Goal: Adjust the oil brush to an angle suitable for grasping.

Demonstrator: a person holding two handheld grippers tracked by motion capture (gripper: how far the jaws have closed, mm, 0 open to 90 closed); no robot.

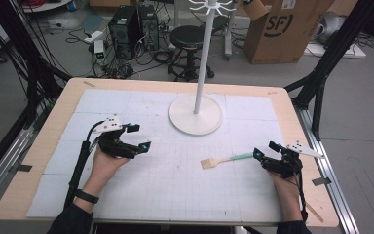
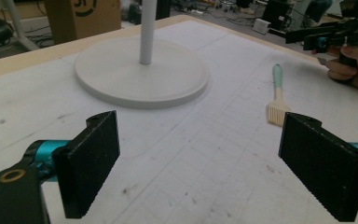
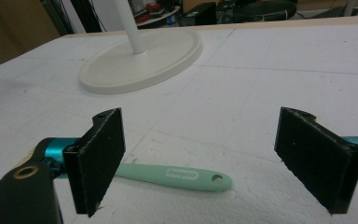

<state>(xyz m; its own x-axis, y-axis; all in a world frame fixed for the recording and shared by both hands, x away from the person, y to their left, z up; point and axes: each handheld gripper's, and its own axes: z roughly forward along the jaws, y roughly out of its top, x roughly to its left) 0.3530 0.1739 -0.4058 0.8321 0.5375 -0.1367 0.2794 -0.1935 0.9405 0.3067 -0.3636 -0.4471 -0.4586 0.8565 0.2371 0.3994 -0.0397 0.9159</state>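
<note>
Brush (image 1: 224, 160) with a mint-green handle and pale bristles lies flat on the white mat (image 1: 175, 185), right of centre in the high view. Our right gripper (image 1: 263, 151), jaws spread wide and holding nothing, sits just beside the handle's end. Our left gripper (image 1: 139, 137), also released and empty, rests at the left of the frame, well apart from it. We judge the brush light and stiff; the handle looks the best place to grasp. A white stand (image 1: 196, 114) rises at upper centre.
</note>
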